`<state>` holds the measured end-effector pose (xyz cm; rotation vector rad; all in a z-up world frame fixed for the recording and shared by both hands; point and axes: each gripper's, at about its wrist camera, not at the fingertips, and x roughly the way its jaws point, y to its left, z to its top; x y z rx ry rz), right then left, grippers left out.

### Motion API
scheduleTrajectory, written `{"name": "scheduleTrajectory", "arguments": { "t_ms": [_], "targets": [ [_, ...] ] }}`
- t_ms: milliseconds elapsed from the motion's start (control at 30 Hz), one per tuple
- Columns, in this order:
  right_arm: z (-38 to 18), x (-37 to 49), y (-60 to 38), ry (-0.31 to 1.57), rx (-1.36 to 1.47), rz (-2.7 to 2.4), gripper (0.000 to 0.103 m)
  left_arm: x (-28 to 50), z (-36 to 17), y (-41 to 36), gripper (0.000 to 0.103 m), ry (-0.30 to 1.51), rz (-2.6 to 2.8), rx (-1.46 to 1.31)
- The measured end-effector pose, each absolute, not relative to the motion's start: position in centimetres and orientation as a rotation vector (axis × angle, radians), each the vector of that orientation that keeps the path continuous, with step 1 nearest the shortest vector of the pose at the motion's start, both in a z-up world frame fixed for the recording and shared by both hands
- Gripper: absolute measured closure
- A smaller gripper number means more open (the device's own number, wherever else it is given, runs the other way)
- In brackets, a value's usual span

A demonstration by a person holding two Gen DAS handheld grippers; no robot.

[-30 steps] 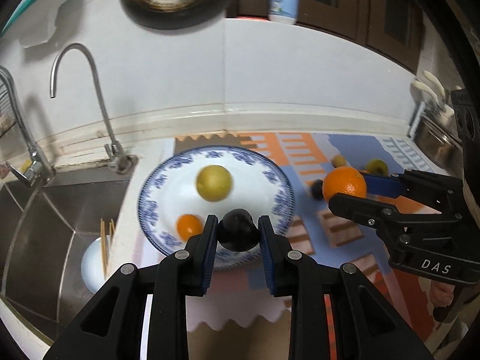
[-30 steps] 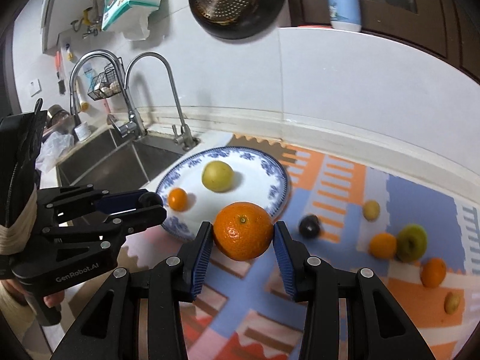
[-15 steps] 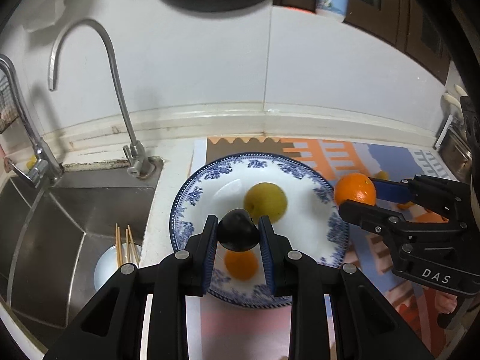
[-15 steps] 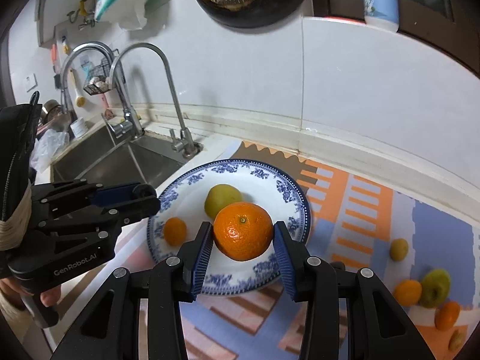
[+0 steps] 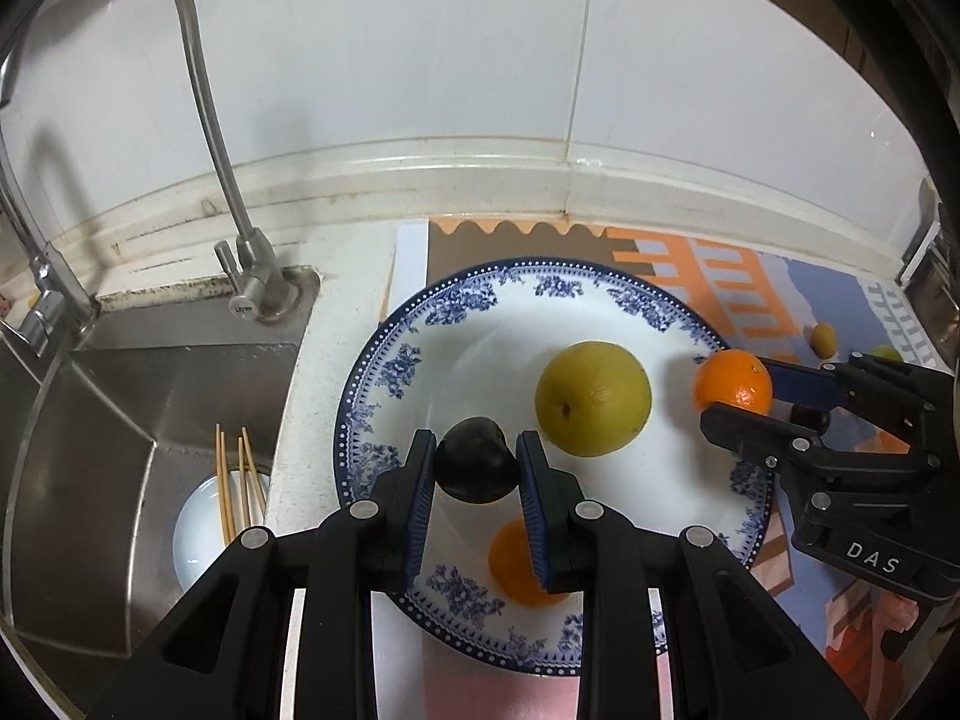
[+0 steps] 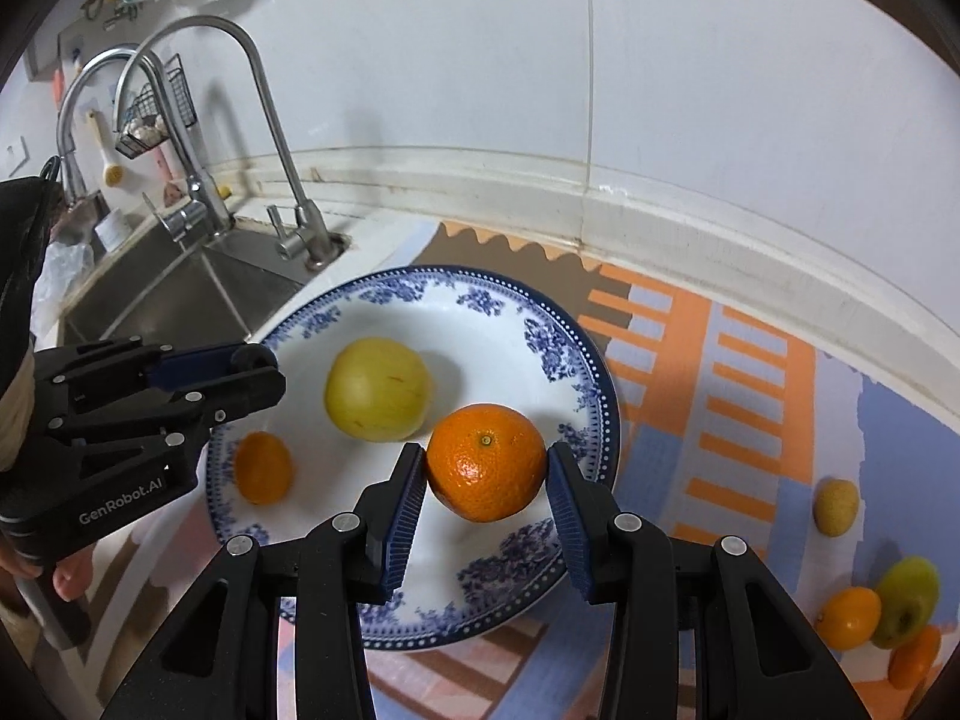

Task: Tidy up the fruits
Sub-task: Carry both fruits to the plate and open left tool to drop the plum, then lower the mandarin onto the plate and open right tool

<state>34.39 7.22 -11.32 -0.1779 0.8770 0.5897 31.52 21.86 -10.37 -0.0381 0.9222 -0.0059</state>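
A blue-patterned white plate (image 5: 456, 312) (image 6: 558, 354) holds a yellow-green apple (image 5: 593, 399) (image 6: 378, 389) and a small orange (image 5: 510, 567) (image 6: 263, 468). My left gripper (image 5: 477, 468) is shut on a dark plum (image 5: 476, 467) above the plate's left part. My right gripper (image 6: 486, 471) is shut on a large orange (image 6: 486, 462) over the plate's right part; the orange also shows in the left wrist view (image 5: 733, 384).
A steel sink (image 5: 120, 408) with a tap (image 5: 216, 120) lies left of the plate; a bowl with chopsticks (image 5: 231, 498) sits in it. Several loose fruits (image 6: 888, 606) lie on the patterned mat (image 6: 750, 396) at right. The tiled wall stands close behind.
Both grippers have moved forward and lower over the plate with their fruits still held. The plate now fills more of both views.
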Motion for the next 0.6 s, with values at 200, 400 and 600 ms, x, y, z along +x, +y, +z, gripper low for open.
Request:
{"name": "scheduleTrajectory", "arguments": {
  "t_ms": [200,400,600],
  "targets": [
    [-11.4,34.6,7.3,0.880,-0.178,0.592,0.060,31.6,-10.4,21.9,0.070,0.923,-0.005,-0.055],
    [-10.9,34.1,7.2,0.861,-0.179,0.583,0.055,31.1,-9.7,21.7,0.062,0.906,0.008,-0.055],
    [-9.2,32.9,6.5,0.814,-0.174,0.584,0.055,29.8,-8.1,20.9,0.059,0.878,0.006,-0.070]
  ]
}}
